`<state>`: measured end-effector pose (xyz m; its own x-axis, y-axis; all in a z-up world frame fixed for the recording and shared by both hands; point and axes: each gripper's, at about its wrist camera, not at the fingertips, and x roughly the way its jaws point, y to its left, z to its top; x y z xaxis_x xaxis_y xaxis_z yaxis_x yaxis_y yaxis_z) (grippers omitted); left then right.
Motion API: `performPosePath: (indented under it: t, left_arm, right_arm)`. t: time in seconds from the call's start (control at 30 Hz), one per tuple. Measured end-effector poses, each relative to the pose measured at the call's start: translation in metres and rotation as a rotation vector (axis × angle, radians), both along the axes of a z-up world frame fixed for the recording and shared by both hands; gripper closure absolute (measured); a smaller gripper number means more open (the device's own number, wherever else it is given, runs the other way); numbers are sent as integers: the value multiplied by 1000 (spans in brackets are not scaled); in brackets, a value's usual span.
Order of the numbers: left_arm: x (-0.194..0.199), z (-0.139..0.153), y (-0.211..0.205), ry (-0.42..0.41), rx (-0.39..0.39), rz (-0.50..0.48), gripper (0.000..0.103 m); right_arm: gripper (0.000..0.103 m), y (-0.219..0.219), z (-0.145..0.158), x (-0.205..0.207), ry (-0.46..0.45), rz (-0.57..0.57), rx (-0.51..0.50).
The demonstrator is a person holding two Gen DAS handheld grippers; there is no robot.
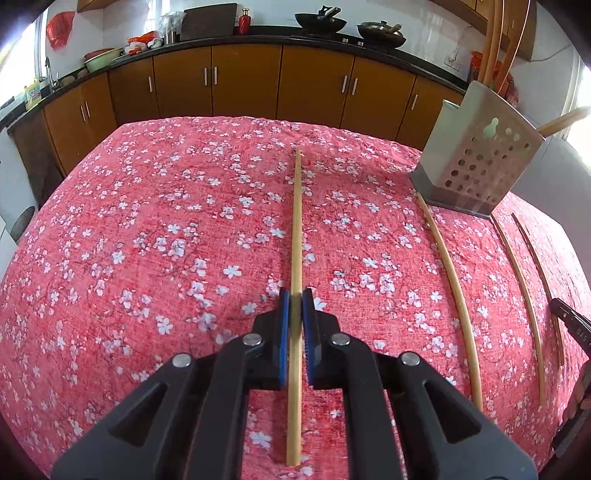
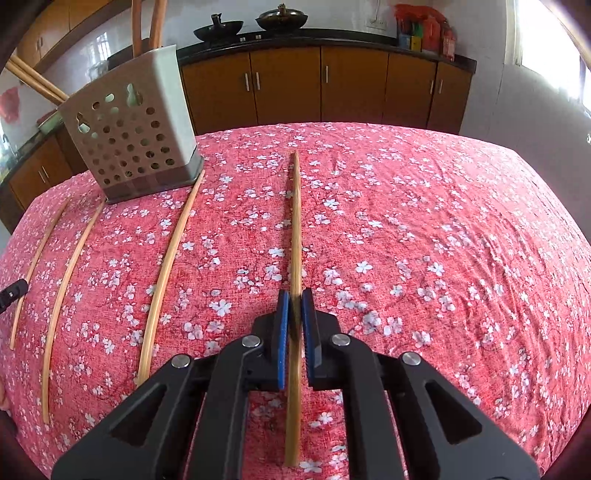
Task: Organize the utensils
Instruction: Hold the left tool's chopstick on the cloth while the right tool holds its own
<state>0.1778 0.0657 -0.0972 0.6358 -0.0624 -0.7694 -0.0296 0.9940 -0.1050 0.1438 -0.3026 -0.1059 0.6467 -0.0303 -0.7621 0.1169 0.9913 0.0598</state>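
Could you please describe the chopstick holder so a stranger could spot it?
Look at the red floral cloth. Near its far edge stands the holder, a grey box. Only it stands upright, pierced with round holes, with chopsticks sticking out.

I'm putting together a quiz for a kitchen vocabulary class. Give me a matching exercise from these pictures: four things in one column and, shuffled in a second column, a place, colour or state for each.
Things:
1. holder
2. tablecloth
3. woks
4. chopstick in the left tool

Descriptions:
a. on the black counter
b. clamped between blue pads
c. grey, with round holes
d. red with white flowers

Pairs: 1-c; 2-d; 3-a; 4-b
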Motion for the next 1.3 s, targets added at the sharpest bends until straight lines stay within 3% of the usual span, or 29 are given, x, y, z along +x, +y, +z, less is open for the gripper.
performPosePath:
  t: [0.3,1.3]
  left_arm:
    - [-2,0,4,-2,-36,3,93]
    - [-3,1,3,0,-35,4,93]
  right_arm:
    - [94,1,1,1,-1,-2,10]
    - [93,1,1,1,0,-3,6]
